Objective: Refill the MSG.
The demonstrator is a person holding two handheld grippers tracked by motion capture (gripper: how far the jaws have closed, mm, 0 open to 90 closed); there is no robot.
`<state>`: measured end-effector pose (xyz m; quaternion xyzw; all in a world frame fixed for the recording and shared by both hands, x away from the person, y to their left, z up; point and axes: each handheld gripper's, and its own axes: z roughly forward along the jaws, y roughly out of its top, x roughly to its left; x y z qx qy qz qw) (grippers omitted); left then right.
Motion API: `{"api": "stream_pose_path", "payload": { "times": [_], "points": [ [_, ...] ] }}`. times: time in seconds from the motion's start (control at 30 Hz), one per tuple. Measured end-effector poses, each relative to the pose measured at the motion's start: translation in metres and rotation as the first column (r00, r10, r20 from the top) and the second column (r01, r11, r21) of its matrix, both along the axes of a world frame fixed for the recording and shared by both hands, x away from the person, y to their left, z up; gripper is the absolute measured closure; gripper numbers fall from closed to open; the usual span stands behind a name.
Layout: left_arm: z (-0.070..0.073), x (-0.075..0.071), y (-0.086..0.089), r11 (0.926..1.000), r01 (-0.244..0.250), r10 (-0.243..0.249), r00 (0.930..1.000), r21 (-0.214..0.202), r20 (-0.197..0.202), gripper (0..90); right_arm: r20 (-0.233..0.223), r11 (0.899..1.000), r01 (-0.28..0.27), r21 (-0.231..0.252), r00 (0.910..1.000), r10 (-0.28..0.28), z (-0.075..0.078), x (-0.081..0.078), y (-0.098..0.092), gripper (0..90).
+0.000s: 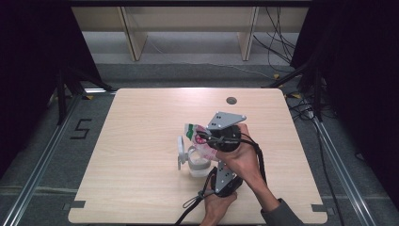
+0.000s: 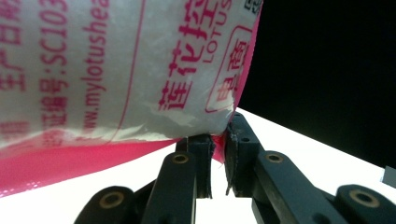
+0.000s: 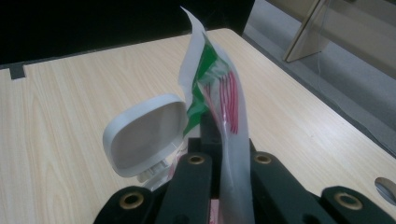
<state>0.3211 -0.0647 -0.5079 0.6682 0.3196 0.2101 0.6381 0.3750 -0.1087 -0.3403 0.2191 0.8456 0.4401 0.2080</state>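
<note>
Left tongs [image 2: 218, 140] clamped on pink bottom seam of pouch [image 2: 116, 65]; right tongs [image 3: 219, 135] pinched shut on its green-striped top edge. Pouch held tilted over open white container [image 1: 198, 160] mid-worktop [image 1: 141, 117]; pour looks underway, emptying and lid closing left. Flipped-up lid [image 3: 144, 133] just beside pouch, could get bumped. Cable hole [image 1: 231, 100] farther back.

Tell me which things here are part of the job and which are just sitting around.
In the job:
- printed bag, pinched by both grippers
- white container with open lid, under the bag
- left gripper
- right gripper

Just there:
- table
- round grommet
- floor cables
</note>
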Motion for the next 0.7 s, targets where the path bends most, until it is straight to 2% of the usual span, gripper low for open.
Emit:
{"api": "stream_pose_path", "payload": {
  "times": [0.7],
  "points": [
    [0.0006,-0.0001,0.0014,1.0000,-0.002,0.002,1.0000,0.002,0.002,81.4,0.005,1.000,-0.016,-0.004,0.9999,0.016,0.0008,0.0003,0.0007,90.0]
  ]
}}
